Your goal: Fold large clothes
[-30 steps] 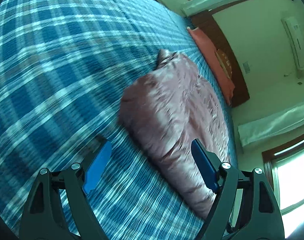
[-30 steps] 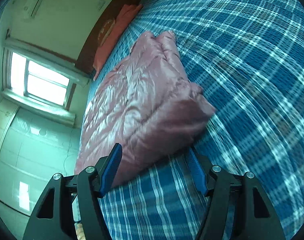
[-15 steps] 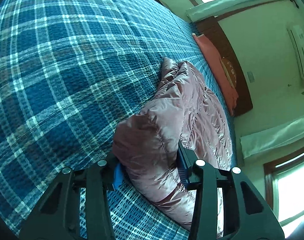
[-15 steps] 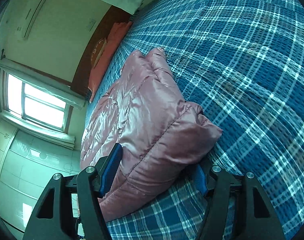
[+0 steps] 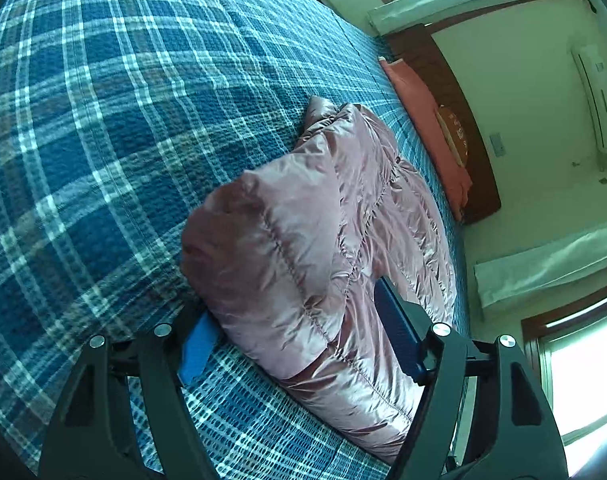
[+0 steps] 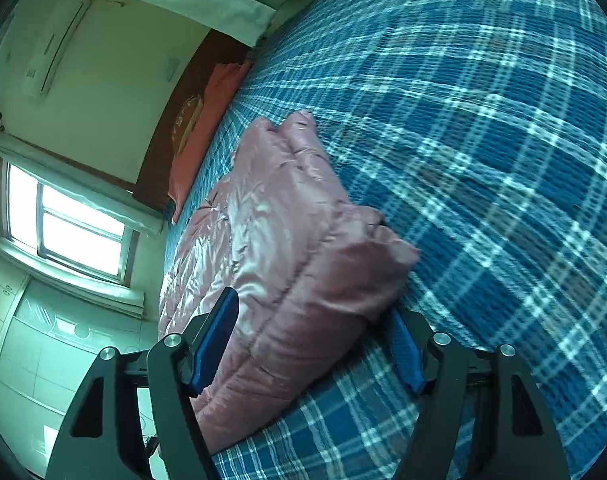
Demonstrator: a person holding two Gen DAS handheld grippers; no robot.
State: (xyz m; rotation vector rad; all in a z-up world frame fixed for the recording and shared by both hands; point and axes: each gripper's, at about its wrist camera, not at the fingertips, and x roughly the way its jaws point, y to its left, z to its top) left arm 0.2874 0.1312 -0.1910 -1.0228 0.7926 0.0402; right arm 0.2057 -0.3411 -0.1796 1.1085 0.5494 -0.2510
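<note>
A shiny pink padded jacket [image 5: 303,220] lies folded lengthwise on the blue plaid bedspread [image 5: 103,120]. Its near end is bunched into a thick roll. My left gripper [image 5: 295,300] straddles the left corner of that roll. Its jaws are opening, with the padding between the blue pads [image 5: 399,336] but not squeezed. In the right wrist view the same jacket [image 6: 287,220] fills the gap of my right gripper [image 6: 311,302], whose jaws are also opening. Its left pad [image 6: 215,340] rests against the cloth, and the jacket's corner partly hides the right pad.
A salmon pillow [image 5: 423,120] lies against the dark wooden headboard [image 5: 463,128] at the far end of the bed. The bed's edge runs just past the jacket, with a window [image 6: 75,228] and wall beyond. Wide plaid bedspread [image 6: 483,140] extends on the jacket's other side.
The left gripper closed on the jacket's near corner, bunching it up, and has since widened. The right gripper moved in around the other corner and its jaws stand slightly wider.
</note>
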